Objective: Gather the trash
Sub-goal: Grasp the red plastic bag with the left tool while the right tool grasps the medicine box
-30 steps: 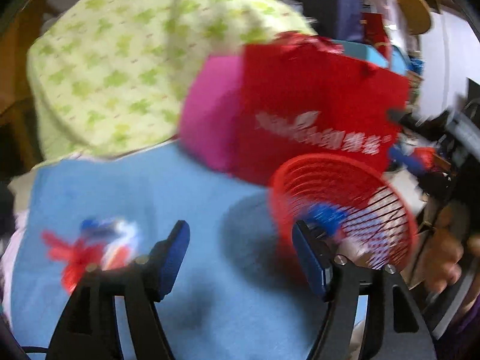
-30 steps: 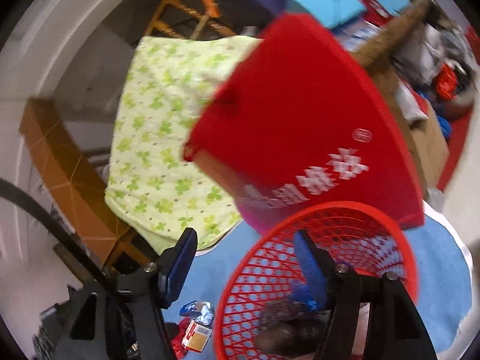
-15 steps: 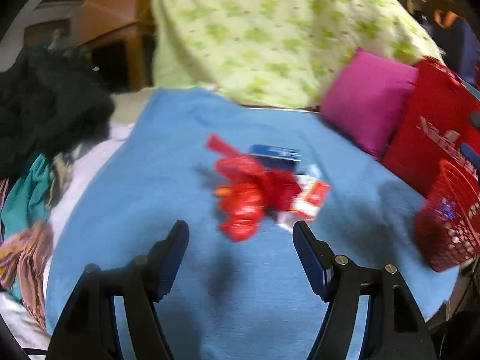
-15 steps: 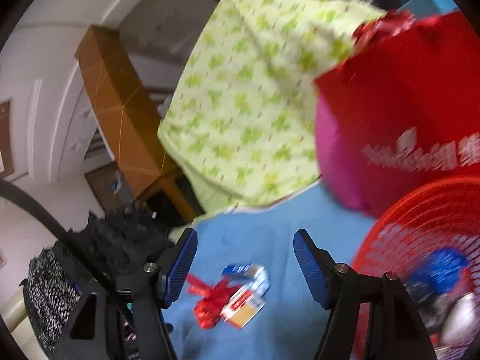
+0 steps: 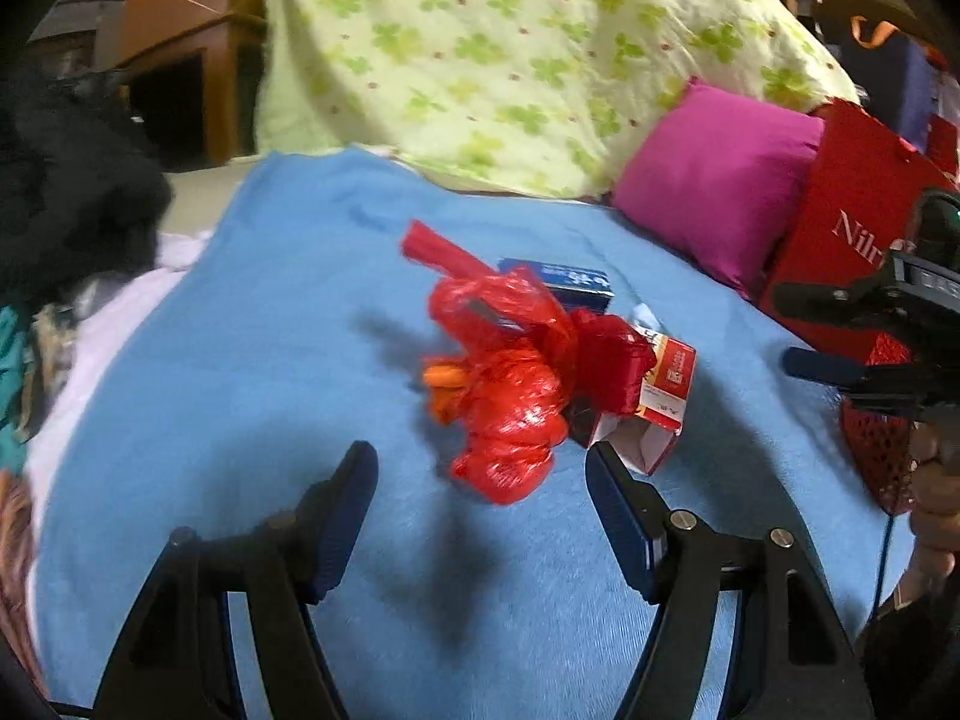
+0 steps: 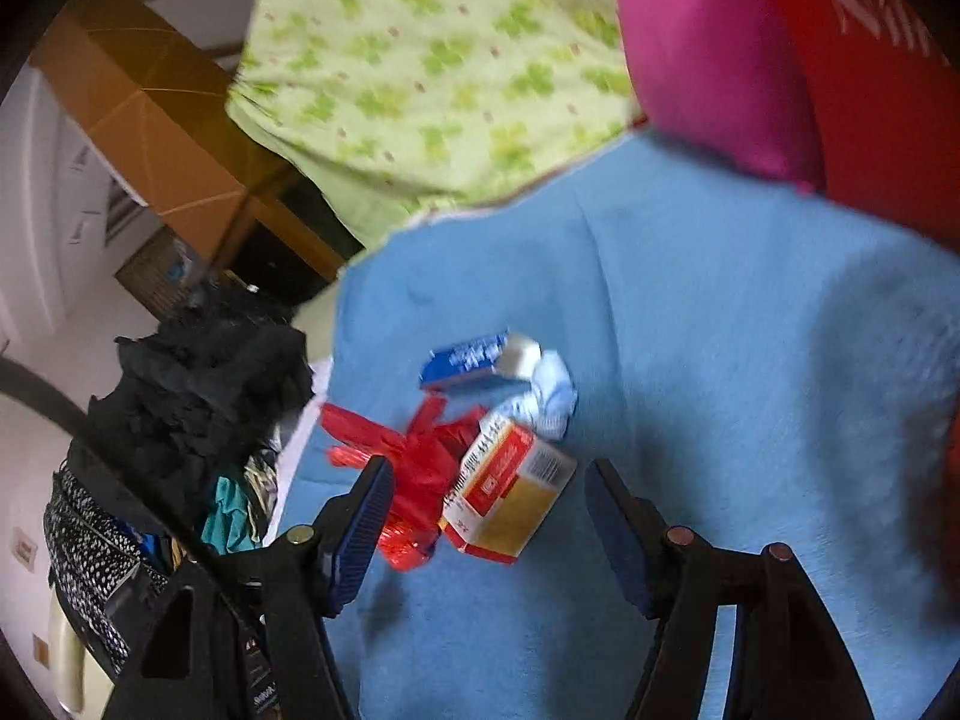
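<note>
Blue blanket (image 5: 252,360) under both open, down-tilted grippers, near red wrapper (image 5: 510,396).

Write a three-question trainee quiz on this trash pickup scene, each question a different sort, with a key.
1. True or false: the crumpled red plastic bag lies on the light blue fleece blanket.
2. Which item touches the red plastic bag? A) red-and-white cardboard carton B) magenta square cushion C) green-patterned quilt
3. Fill in: the left tool holds ____.

Key:
1. True.
2. A.
3. Nothing; its jaws stand open short of the bag.
</note>
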`<state>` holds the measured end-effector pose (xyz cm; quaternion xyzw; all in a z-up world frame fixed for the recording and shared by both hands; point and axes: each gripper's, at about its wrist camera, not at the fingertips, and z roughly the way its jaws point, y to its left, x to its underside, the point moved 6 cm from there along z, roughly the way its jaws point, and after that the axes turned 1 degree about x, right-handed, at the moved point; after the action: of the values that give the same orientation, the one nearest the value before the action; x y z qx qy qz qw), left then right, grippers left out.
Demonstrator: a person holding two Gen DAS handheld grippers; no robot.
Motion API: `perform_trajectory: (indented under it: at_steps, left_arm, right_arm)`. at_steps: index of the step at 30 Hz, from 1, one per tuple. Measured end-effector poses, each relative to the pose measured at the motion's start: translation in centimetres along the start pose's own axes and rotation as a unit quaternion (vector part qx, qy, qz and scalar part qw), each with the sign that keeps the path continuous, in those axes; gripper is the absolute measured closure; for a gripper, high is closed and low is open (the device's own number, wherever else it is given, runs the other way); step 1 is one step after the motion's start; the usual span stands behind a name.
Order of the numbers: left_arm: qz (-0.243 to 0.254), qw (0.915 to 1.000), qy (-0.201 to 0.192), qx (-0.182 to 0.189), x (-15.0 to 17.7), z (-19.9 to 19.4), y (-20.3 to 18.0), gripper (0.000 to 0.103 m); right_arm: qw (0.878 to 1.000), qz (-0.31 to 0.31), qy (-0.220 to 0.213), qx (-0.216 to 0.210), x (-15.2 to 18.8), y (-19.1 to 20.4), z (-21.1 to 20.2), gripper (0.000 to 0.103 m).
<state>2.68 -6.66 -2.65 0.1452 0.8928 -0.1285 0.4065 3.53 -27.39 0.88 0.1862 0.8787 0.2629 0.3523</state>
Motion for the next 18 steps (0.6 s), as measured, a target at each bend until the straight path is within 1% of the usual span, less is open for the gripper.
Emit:
perform_trajectory:
  at_steps: [3, 7, 12, 15, 17, 18]
  left_arm:
    - [0.005, 0.9998, 0.008, 0.019, -0.1, 1.8, -0.3, 0.031]
    - [-0.013, 0.999, 0.024, 0.036, -0.3, 3.7, -0.3, 0.031]
    - [-0.026, 0.9981, 0.032, 0.045, -0.8, 5.1, -0.1, 0.031]
    - [-0.032, 0.9972, 0.045, 0.05, -0.6, 5.9, 0.3, 0.031]
    - [-0.033, 0.9966, 0.052, 0.055, -0.5, 6.1, 0.3, 0.035]
    - [-0.03, 0.9965, 0.055, 0.055, -0.3, 6.2, 0.2, 0.042]
  right_arm:
    - [1.0, 0.011, 0.017, 0.019, -0.2, -0.2, 2.3, 0.035]
    - [0.997, 0.047, 0.048, 0.026, -0.1, -0.8, 5.7, 0.037]
    - [0.995, 0.074, 0.054, 0.041, -0.4, -1.0, 8.4, 0.037]
    - [0.993, 0.088, 0.067, 0.048, -0.2, -0.8, 9.6, 0.037]
    - [0.992, 0.084, 0.077, 0.06, 0.2, -0.5, 10.7, 0.037]
    - [0.991, 0.08, 0.081, 0.07, 0.4, -0.4, 11.0, 0.037]
